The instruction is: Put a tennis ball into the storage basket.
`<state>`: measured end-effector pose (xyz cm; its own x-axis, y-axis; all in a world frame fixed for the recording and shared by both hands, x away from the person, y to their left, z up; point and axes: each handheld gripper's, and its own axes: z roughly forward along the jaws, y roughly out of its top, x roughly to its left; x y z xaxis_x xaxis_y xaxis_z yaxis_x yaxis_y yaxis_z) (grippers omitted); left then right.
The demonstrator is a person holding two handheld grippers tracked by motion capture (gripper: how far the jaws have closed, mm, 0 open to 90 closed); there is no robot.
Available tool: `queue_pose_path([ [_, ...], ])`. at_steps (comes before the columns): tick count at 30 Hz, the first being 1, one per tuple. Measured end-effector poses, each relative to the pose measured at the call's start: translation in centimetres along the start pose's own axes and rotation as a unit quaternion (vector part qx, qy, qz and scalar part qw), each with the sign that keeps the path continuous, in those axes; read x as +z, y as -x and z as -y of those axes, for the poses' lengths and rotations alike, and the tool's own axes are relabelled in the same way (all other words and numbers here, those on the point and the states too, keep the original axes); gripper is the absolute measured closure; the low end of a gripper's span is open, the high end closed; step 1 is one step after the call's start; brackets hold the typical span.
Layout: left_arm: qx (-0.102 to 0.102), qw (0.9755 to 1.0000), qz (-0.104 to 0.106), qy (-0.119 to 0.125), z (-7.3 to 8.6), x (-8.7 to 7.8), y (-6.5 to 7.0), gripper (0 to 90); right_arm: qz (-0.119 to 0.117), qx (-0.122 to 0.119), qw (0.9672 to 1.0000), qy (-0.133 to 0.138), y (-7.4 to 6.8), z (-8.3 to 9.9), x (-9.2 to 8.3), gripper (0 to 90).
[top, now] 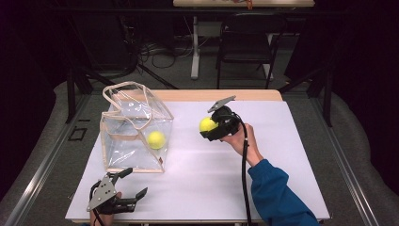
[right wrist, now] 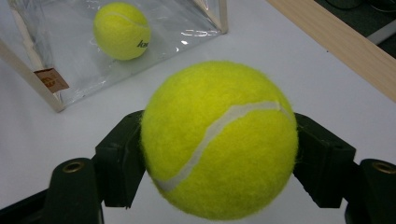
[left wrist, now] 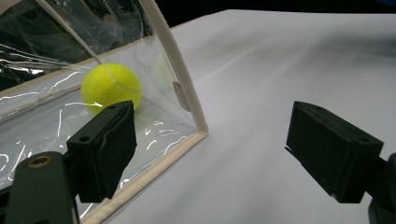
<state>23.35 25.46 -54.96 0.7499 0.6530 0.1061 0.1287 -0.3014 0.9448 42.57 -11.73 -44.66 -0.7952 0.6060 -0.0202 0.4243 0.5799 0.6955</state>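
The right gripper [top: 212,128], raised over the desk [top: 282,155] and seemingly tilted bagward, clamps one ball [right wrist: 219,140], the second ball [top: 155,140] sits in the bag [top: 123,143], and the left gripper [top: 128,184] rests wide open, empty.

The tennis ball [right wrist: 219,140] at the centre of the right gripper view is fuzzy yellow felt. Upper left, the bag [top: 134,129] is glossy clear plastic, cloth-trimmed. The table [top: 282,141] top is matt white with a wooden far edge.

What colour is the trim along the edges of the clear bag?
Cream-beige trim on the clear bag, best in the left gripper view.
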Motion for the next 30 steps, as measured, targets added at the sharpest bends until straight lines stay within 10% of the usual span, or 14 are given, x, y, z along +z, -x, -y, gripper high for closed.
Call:
queue_pose_path([
  [30, 0.004, 1.0, 0.002, 0.004, 0.0, -0.1, 0.0, 15.9, -0.006, -0.018, 0.9996, 0.023, -1.3, -2.5, -0.4, 26.2],
])
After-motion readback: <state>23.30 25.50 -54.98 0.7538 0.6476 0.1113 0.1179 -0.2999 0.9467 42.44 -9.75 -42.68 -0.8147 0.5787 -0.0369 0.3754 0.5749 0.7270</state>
